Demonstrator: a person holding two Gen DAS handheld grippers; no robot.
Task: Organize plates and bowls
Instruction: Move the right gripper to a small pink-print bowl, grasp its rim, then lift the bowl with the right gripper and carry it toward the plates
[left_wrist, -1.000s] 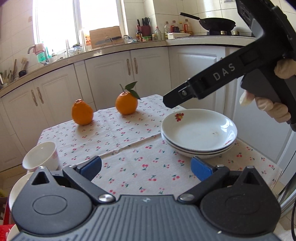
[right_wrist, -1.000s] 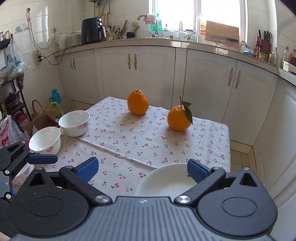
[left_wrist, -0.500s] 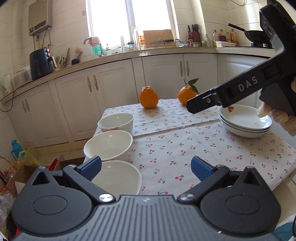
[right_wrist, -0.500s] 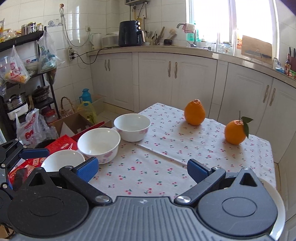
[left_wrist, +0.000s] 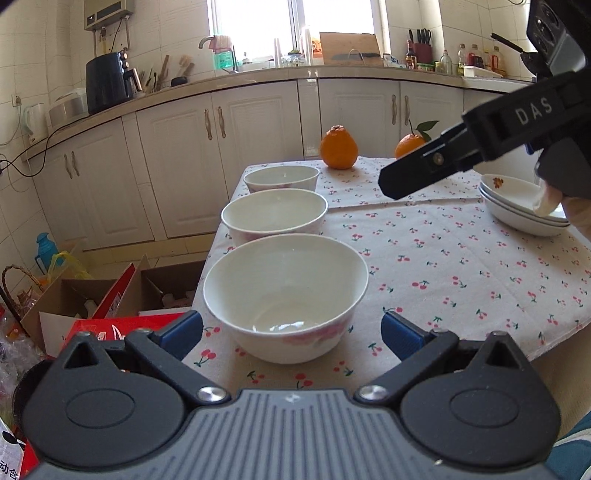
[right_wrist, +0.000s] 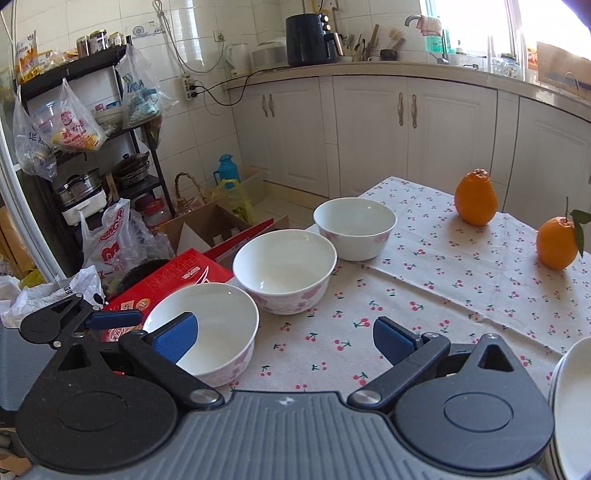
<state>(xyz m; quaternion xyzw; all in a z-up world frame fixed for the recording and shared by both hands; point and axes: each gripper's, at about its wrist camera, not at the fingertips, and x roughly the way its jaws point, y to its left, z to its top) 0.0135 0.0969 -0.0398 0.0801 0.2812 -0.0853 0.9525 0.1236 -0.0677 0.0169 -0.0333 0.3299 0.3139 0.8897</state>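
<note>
Three white bowls with pink flowers stand in a row along the table's left edge: the near bowl, the middle bowl and the far bowl. A stack of white plates sits at the right. My left gripper is open and empty, its pads on either side of the near bowl. My right gripper is open and empty, above the cloth between the bowls and the plates; it shows in the left wrist view.
Two oranges sit at the far side of the cherry-print tablecloth. Cardboard boxes and bags crowd the floor left of the table. White cabinets stand behind it.
Both views have swung left, from the plates and oranges to the row of bowls. My left gripper now straddles the near bowl. Both grippers stay open.
</note>
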